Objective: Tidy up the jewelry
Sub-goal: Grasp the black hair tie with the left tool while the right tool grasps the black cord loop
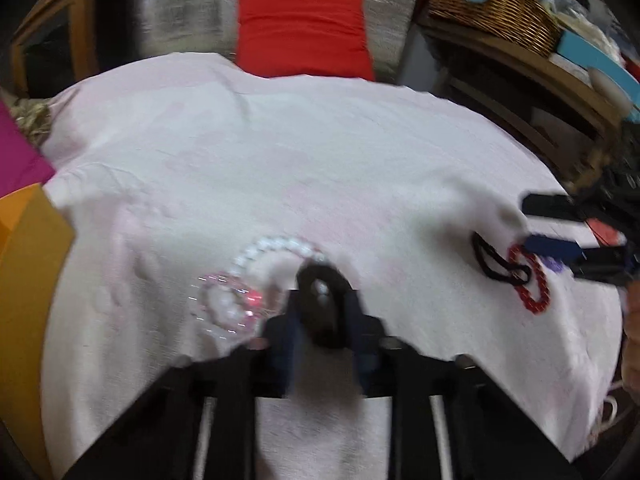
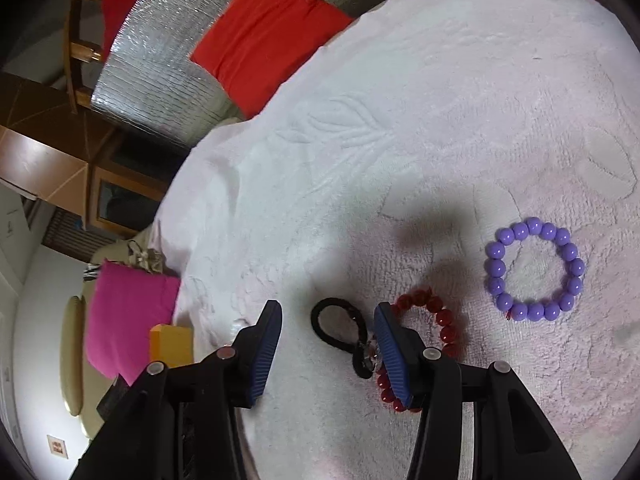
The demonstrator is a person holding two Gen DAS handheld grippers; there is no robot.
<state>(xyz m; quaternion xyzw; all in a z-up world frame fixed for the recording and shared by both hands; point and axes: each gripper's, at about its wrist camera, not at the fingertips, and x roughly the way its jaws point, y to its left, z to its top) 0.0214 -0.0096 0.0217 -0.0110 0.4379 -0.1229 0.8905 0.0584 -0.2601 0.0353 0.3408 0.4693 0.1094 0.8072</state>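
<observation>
Five pieces of jewelry lie on the white towel (image 2: 400,128) that covers the bench: one purple bead bracelet (image 2: 534,269), one red bead bracelet (image 2: 444,322), one black loop (image 2: 340,330) with a small metal charm, one white pearl bracelet (image 1: 276,249) and one clear pink-sparkling bracelet (image 1: 230,306).

Taking the red bead bracelet as landmark, the black loop overlaps its near-left edge, the purple one lies apart on its right, and the two pale bracelets lie together well off to its left.

The left gripper (image 1: 322,308) has its jaws drawn narrow around a dark rounded thing with a pale bead in it, at the pearl bracelet's edge; blur hides what it is.

The right gripper (image 2: 328,354) stands with jaws half wide, holding nothing, the black loop between them and one pad over the red beads.

Only the right wrist view shows the purple bracelet clearly; only the left wrist view shows the pale pair.
</observation>
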